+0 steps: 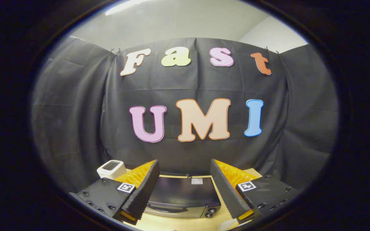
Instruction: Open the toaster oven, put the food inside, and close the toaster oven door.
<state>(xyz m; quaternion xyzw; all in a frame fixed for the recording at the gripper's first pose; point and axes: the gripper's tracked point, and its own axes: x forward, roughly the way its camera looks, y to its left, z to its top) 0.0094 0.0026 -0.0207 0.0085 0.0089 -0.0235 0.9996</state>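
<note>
The gripper (184, 166) is open, with its two fingers spread wide and nothing held between them. The black toaster oven (181, 195) sits on the light wooden table (185, 223), low down between the fingers and a little past them. Its door looks closed. A small white toaster (111, 168) stands farther back on the left, beside the left finger.

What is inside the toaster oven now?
Its door is shut, so the inside of the toaster oven is hidden. The open hand-held gripper is above it, holding nothing.
</note>
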